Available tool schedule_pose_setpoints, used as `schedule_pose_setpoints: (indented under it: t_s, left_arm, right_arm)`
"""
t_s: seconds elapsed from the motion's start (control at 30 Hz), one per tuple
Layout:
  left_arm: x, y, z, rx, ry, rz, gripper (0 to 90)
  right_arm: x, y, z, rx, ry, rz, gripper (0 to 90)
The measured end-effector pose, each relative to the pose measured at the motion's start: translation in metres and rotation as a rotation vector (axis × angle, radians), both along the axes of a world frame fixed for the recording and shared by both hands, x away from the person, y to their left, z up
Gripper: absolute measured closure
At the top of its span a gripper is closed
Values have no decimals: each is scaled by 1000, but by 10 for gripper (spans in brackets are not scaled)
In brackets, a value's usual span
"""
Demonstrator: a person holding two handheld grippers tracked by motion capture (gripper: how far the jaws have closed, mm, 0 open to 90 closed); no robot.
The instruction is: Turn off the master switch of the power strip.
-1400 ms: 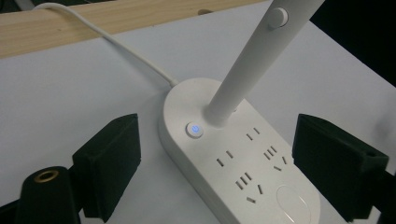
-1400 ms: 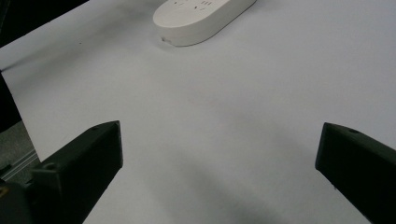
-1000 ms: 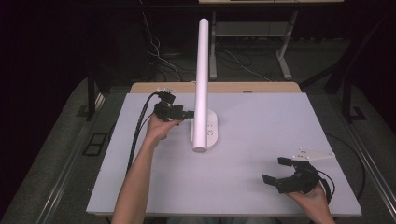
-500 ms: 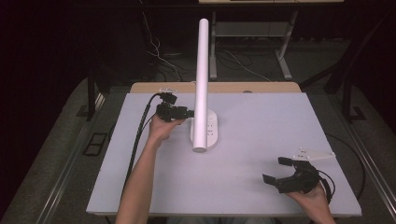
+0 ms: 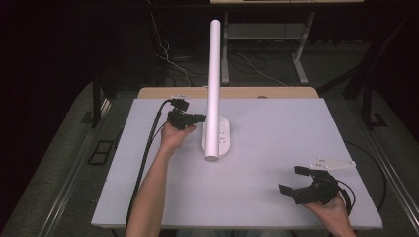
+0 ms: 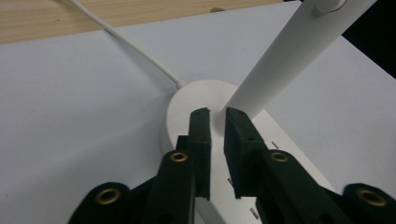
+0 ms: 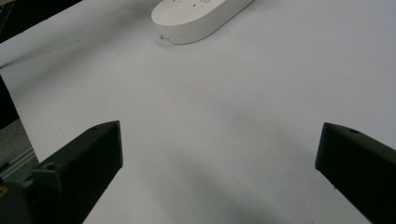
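Closing just now at the left gripper [image 6: 217, 114]: jaws down to a thin slit, nothing caught between the pads.

Nearest the person, well apart from the lamp base [image 5: 223, 136] and off to its right: right gripper [image 5: 292, 179], jaws spread wide and empty, low over the bare table [image 5: 276, 128], facing the base's rounded near end.

Farther in, hard against the left flank of the lamp base: left gripper, tips pointing across at the base. Seen along its own jaws, tips poised over the base's round far end, just short of the foot of the stem [image 5: 214, 84]; touching or only hovering, cannot tell.

Long axis of the base running away from the person; stem rising from the far end, upright and leaning slightly. White cord [image 6: 135, 49] leaving the base beyond the tips, toward the wooden edge.

Judged for the coming move: left hand by far the nearer, target straight ahead of and below the narrowed tips, so likely a short dip onto the base rather than a grasp around the stem.
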State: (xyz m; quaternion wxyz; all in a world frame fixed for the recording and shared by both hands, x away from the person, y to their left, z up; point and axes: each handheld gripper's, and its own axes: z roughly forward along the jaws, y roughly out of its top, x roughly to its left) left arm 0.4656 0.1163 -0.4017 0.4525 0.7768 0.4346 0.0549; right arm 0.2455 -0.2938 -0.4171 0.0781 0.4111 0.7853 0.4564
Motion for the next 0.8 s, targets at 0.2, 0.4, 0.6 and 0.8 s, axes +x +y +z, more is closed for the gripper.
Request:
schedule_pose_setpoints:
  t_s: [0.2,0.4,0.6,0.8]
  left_arm:
    - [3,-3,-6,38,0,27,900]
    - [5,-7,-11,39,5,44,900]
    - [7,-11,-18,51,23,29,900]
    - [7,-12,-20,39,30,31,900]
  right_arm:
    - [0,0,0,-7,-2,3,0]
    - [1,-2,0,-7,-4,-2,0]
    - [1,-3,0,-8,-4,-1,0]
    - [0,-3,0,-8,-9,-2,0]
